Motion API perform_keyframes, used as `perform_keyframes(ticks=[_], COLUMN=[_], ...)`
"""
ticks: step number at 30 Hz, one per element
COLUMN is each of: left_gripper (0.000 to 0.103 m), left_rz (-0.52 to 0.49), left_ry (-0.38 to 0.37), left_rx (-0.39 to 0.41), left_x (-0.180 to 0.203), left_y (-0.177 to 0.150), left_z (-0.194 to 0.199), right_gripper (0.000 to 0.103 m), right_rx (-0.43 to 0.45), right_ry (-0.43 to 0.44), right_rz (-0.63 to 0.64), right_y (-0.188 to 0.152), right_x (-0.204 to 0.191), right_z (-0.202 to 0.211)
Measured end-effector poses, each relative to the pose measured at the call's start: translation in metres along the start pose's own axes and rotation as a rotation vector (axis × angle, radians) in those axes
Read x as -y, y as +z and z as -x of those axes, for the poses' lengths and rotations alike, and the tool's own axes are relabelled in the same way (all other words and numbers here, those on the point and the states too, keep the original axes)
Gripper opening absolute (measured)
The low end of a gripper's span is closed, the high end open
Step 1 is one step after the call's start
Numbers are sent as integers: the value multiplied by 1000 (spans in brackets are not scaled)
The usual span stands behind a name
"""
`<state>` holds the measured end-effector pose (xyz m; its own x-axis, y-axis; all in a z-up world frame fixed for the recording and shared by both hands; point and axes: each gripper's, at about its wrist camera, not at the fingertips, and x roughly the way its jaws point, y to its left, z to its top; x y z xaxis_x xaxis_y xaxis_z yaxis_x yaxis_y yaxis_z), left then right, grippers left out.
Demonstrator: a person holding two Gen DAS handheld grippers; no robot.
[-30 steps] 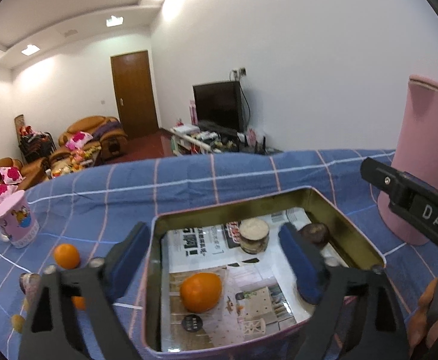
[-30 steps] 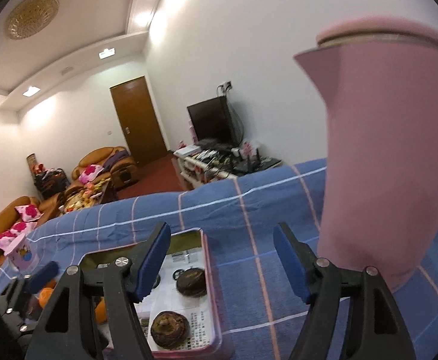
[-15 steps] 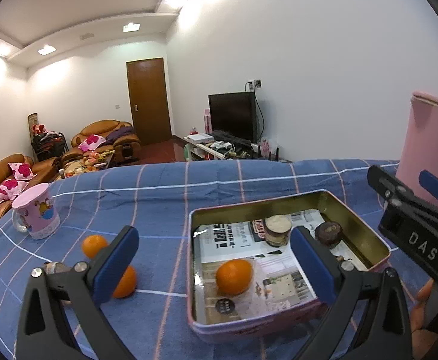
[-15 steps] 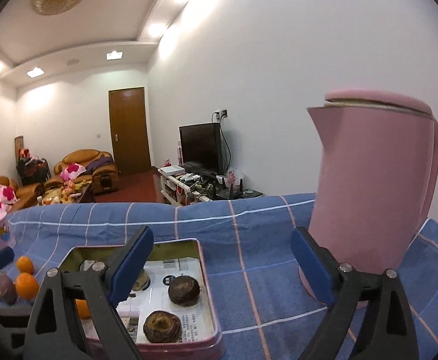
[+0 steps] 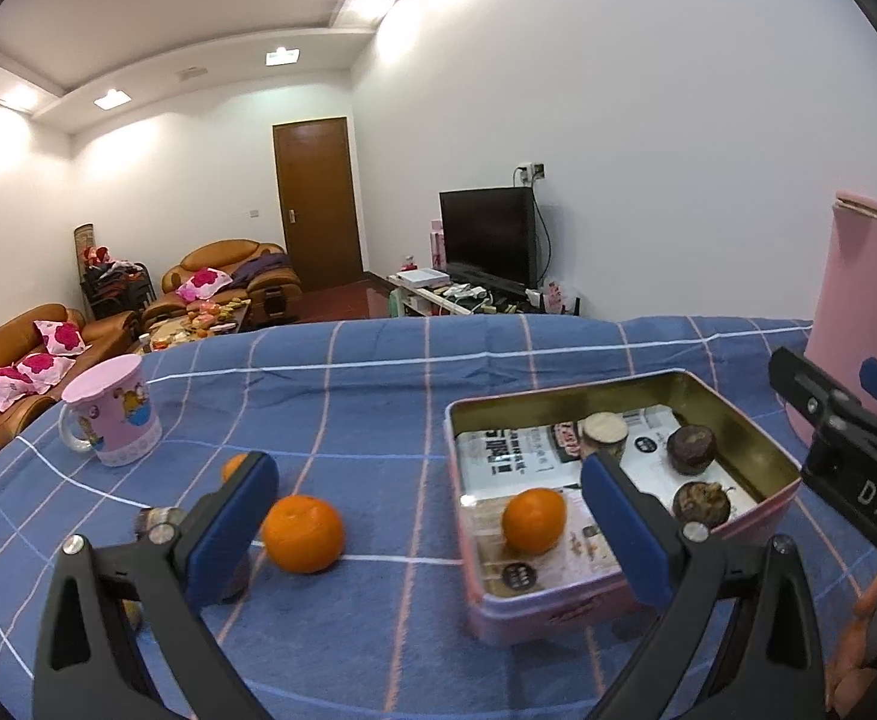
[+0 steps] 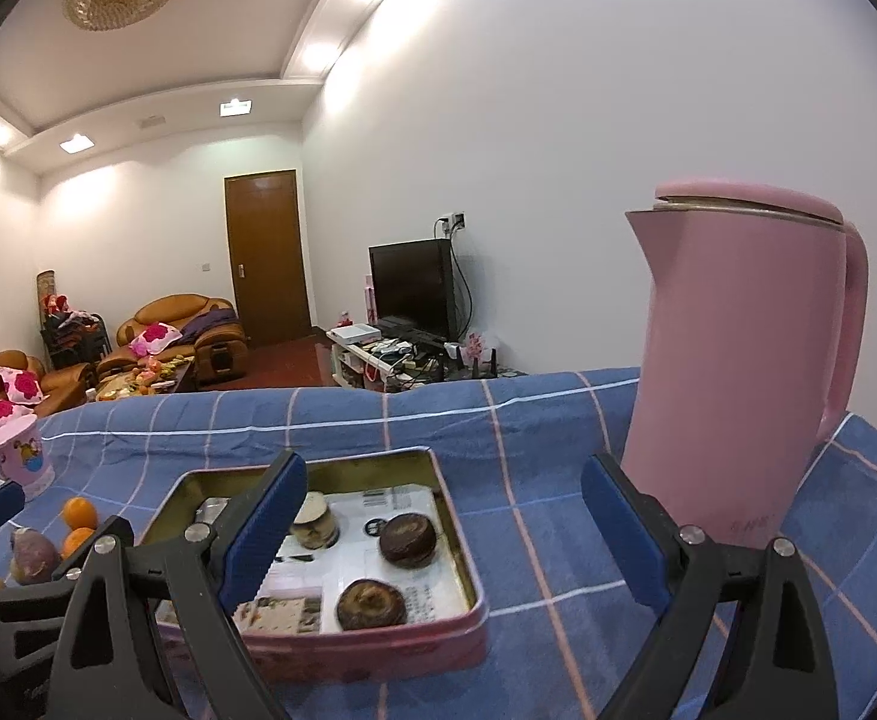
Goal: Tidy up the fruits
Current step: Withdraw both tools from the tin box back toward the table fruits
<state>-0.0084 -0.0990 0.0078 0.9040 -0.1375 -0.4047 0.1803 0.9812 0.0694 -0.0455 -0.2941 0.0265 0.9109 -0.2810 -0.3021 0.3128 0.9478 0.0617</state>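
L wrist view: my left gripper [image 5: 432, 516] hangs wide open w/ nothing between its pads, above the blue checked cloth [image 5: 378, 408]; one orange [image 5: 302, 533] lies on the cloth just beside the L pad, another orange [image 5: 533, 520] sits inside the pink tin [image 5: 558, 612] w/ two dark round fruits [image 5: 691, 449] toward its R side, and a pink mug [image 5: 115, 411] stands well apart at far L. R wrist view: my right gripper [image 6: 441, 525] is likewise wide open and empty, its L pad over the tin [image 6: 378, 648], the pink kettle [image 6: 744, 360] upright near the R pad, and I see loose oranges [image 6: 78, 513] on the cloth at L.
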Motion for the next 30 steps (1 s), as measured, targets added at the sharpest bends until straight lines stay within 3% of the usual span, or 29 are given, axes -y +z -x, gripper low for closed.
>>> perform_keyframes(ticks=[25,30], left_gripper=[103,103], left_rz=[8,15], left_ry=[48,52], left_rx=[-26,-67], left_x=[-85,-111], left_y=[-13,-18], left_z=[4,1], right_gripper=[94,94], right_rx=[-62,-76], right_ry=[105,133], right_rz=[-11,-5], right_y=[-17,-20], right_x=[-85,-106], right_z=[18,17])
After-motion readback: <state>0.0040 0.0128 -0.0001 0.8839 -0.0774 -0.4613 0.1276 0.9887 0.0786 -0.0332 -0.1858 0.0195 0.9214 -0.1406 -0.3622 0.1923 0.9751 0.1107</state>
